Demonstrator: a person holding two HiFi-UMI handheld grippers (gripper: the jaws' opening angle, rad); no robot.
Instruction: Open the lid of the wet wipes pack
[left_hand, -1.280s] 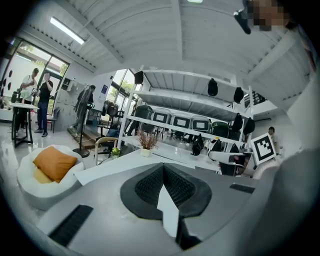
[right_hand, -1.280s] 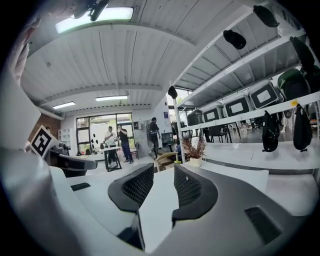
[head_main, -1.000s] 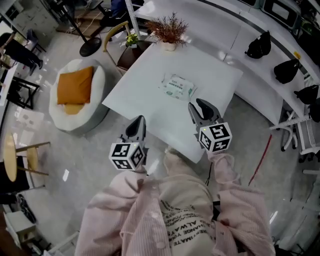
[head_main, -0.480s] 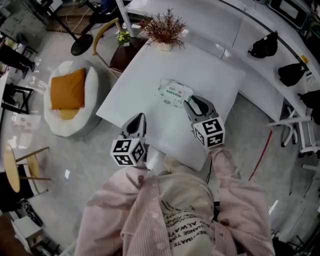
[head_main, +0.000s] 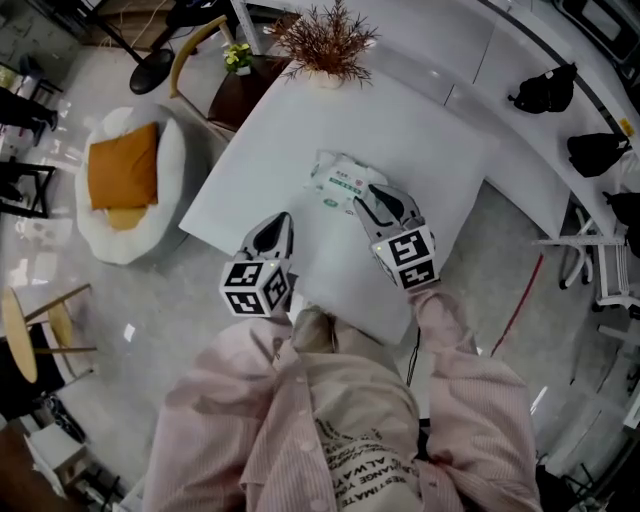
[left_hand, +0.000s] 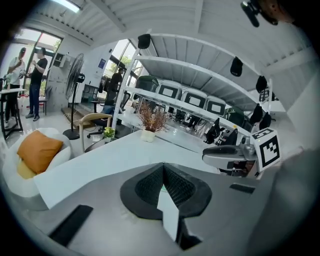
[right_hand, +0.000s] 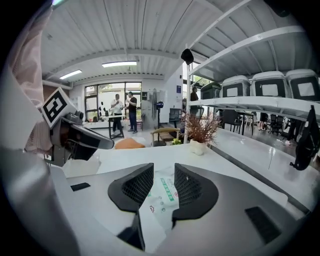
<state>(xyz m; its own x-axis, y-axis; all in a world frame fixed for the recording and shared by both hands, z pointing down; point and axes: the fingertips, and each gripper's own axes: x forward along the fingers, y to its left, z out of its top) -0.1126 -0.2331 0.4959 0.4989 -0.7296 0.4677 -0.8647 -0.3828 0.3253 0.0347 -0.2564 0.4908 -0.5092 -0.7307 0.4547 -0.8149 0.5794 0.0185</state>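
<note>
— Wet wipes pack (head_main: 343, 182): where, how will it handle?
— Flat on the counter (head_main: 420, 130). Soft, light, likely to slide. My right gripper (head_main: 372, 198) has its jaws narrowly apart over the near end; my left gripper (head_main: 276, 228) has its jaws pressed together, empty. I'd pinch the lid's edge.

Pink pinstriped long-sleeved shirt (head_main: 225, 420); cream lettered panel (head_main: 365, 450); left hand-held gripper (head_main: 280, 224), right hand-held gripper (head_main: 372, 197): grey, checker-marked cubes.

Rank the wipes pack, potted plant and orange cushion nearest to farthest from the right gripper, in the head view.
1. Wipes pack, on the table just ahead of the right gripper.
2. Potted plant, at the table's far edge.
3. Orange cushion, on the white seat, far left.
</note>
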